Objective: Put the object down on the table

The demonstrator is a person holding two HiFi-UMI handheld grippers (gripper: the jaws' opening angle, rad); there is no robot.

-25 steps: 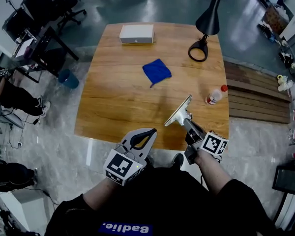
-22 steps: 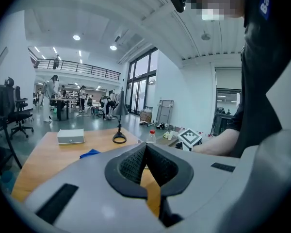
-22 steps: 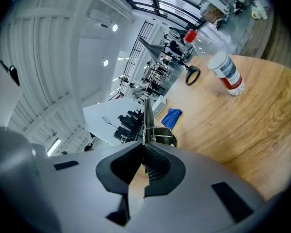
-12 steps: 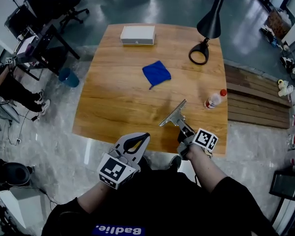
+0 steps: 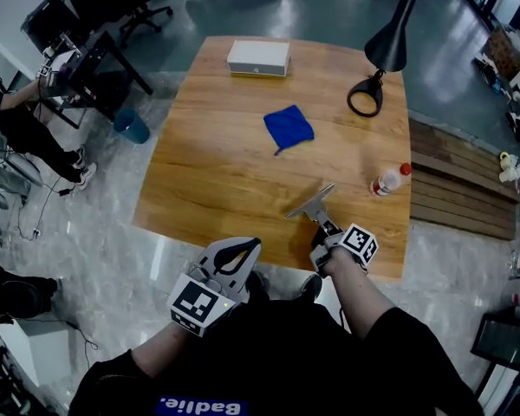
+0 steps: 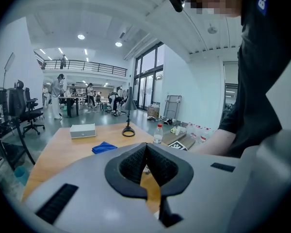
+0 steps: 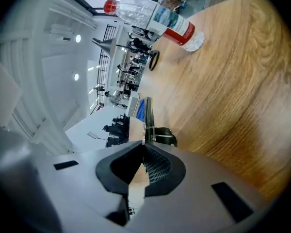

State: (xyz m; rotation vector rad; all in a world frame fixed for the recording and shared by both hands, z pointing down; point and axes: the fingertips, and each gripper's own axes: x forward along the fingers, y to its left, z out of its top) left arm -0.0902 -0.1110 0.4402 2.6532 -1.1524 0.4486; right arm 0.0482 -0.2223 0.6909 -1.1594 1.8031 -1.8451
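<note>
A window squeegee [image 5: 312,204] with a metal blade and dark handle hangs low over the front right part of the wooden table [image 5: 217,172]. My right gripper [image 5: 328,236] is shut on its handle. In the right gripper view the squeegee [image 7: 148,114] shows edge-on just past the right gripper [image 7: 143,147], with the tabletop close beside it. I cannot tell whether the blade touches the wood. My left gripper [image 5: 242,250] is shut and empty, in front of the table's near edge, and the left gripper view shows the left gripper [image 6: 146,149] with its jaws together.
On the table lie a blue cloth [image 5: 289,129] in the middle, a white box [image 5: 258,57] at the far edge, a black desk lamp [image 5: 380,68] at the far right and a plastic bottle [image 5: 388,180] on its side at the right edge. Wooden boards [image 5: 455,180] lie right of the table.
My right gripper has sunk lower toward the table with the squeegee and drawn back a little toward the front edge. The left gripper has hardly moved.
</note>
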